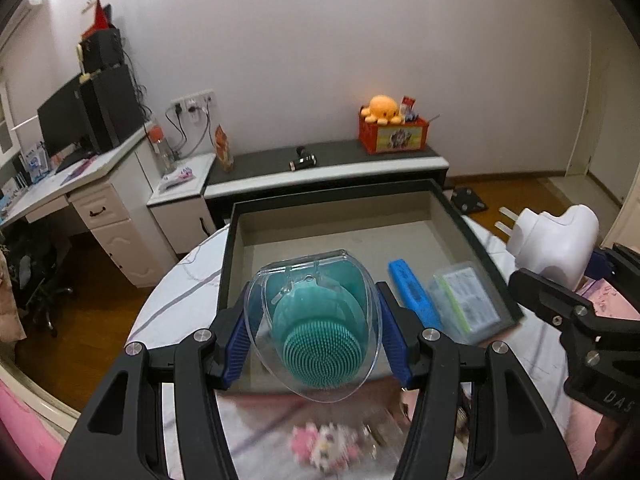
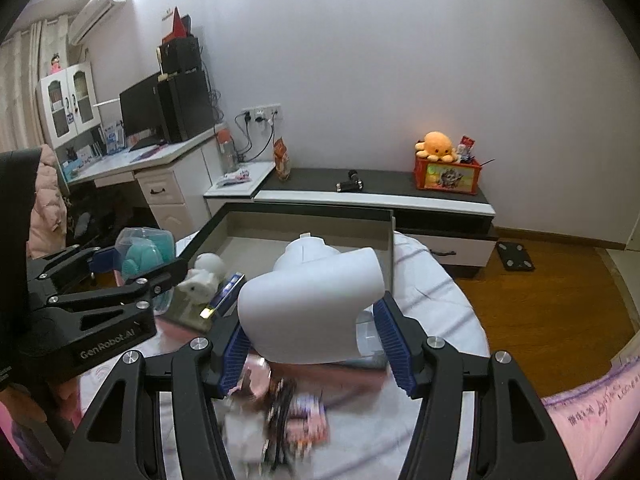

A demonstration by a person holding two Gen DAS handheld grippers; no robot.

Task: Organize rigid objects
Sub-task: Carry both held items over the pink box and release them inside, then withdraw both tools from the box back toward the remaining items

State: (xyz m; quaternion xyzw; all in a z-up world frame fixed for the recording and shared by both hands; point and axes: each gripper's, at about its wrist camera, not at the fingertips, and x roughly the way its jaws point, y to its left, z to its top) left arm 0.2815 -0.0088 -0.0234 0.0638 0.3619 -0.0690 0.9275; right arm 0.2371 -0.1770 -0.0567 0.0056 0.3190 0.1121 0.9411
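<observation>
My left gripper (image 1: 312,336) is shut on a clear plastic case holding a teal silicone brush (image 1: 316,332), held above the near edge of a dark-rimmed tray (image 1: 230,240); the case also shows in the right wrist view (image 2: 144,252). My right gripper (image 2: 314,344) is shut on a white plug adapter (image 2: 312,300), held over the tray's near right side; its prongs show in the left wrist view (image 1: 552,240). In the tray lie a blue bar (image 1: 412,292) and a clear box with a printed label (image 1: 464,300).
A small white figurine (image 2: 204,276) stands by the tray's left side. Blurred small items (image 1: 328,448) lie on the round marbled table (image 1: 168,304) under the grippers. A low dark cabinet (image 1: 328,160) with a red box and orange plush stands behind.
</observation>
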